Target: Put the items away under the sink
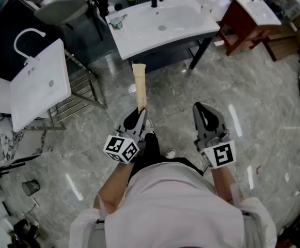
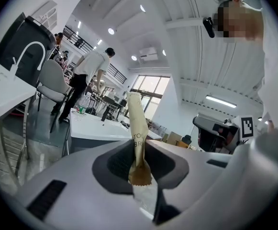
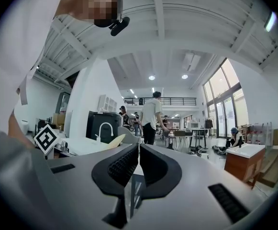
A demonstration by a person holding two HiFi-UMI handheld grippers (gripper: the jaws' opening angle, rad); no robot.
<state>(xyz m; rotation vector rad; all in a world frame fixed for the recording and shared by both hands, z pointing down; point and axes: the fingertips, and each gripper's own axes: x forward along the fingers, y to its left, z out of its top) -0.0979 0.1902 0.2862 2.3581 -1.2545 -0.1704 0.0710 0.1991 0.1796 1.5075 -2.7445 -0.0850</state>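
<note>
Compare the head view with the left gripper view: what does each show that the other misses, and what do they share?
Head view only: the drain of the white sink, and the wooden vanity. Left gripper view only: ceiling lights, the window, print on the tan packet. Both: that packet gripped in the left claw, and that sink.

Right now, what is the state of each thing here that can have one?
left tongs, shut on the paper packet
paper packet, held by one end, sticking out forward
right tongs, shut, nothing between them
sink, basin empty
cup, upright on the sink's rim
</note>
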